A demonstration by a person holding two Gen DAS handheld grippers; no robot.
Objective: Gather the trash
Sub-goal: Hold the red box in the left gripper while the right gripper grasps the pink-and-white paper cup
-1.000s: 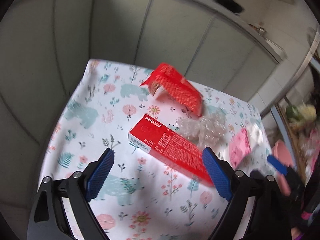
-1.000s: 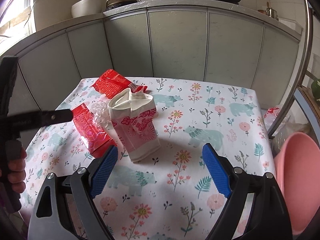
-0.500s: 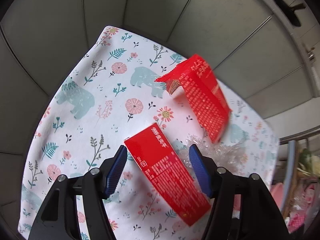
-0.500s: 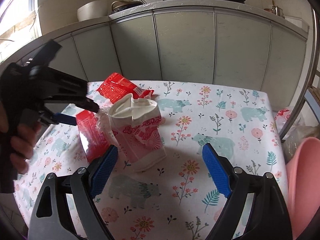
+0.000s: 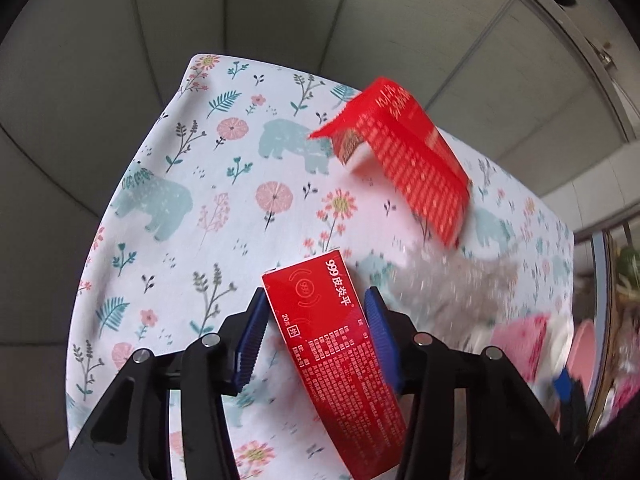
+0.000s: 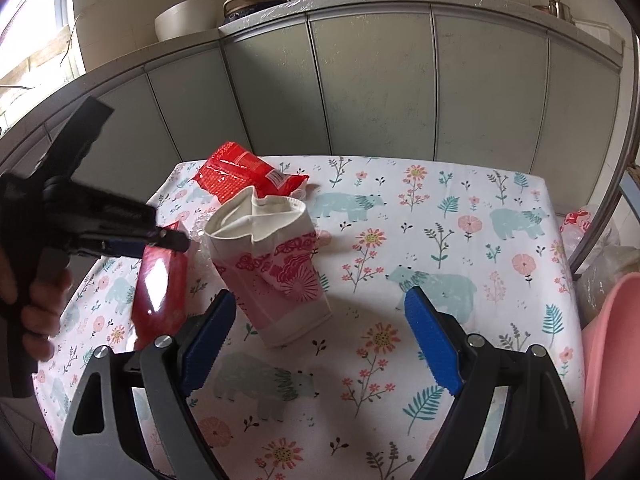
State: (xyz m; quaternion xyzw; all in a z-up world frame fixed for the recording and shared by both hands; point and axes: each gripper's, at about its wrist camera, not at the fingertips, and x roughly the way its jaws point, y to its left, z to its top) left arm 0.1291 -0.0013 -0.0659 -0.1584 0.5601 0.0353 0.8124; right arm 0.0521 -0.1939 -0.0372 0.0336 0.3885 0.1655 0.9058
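A long red box (image 5: pixel 332 352) with white print lies on the floral tablecloth (image 5: pixel 224 216). My left gripper (image 5: pixel 316 300) points steeply down over it. Its jaws are closing, and the blue pads (image 5: pixel 256 324) touch the box's two long sides near its far end. From the right wrist view, the left gripper (image 6: pixel 172 240) sits on the upper end of the red box (image 6: pixel 160 292). My right gripper (image 6: pixel 320 298) hangs open over the table, empty, just in front of a pink and white paper bag (image 6: pixel 276 264) that lies open-mouthed.
A red snack wrapper (image 5: pixel 408 168) lies near the table's far edge, and crumpled clear plastic (image 5: pixel 452 284) sits beside the box. A pink basin (image 6: pixel 612 360) stands off the right edge. Grey cabinet doors (image 6: pixel 380 88) close off the far side. A hand (image 6: pixel 36 312) holds the left gripper.
My left gripper swung in over the red box, tipped further down, and narrowed its jaws until the pads reached the box's sides. The right gripper stayed open and hardly moved.
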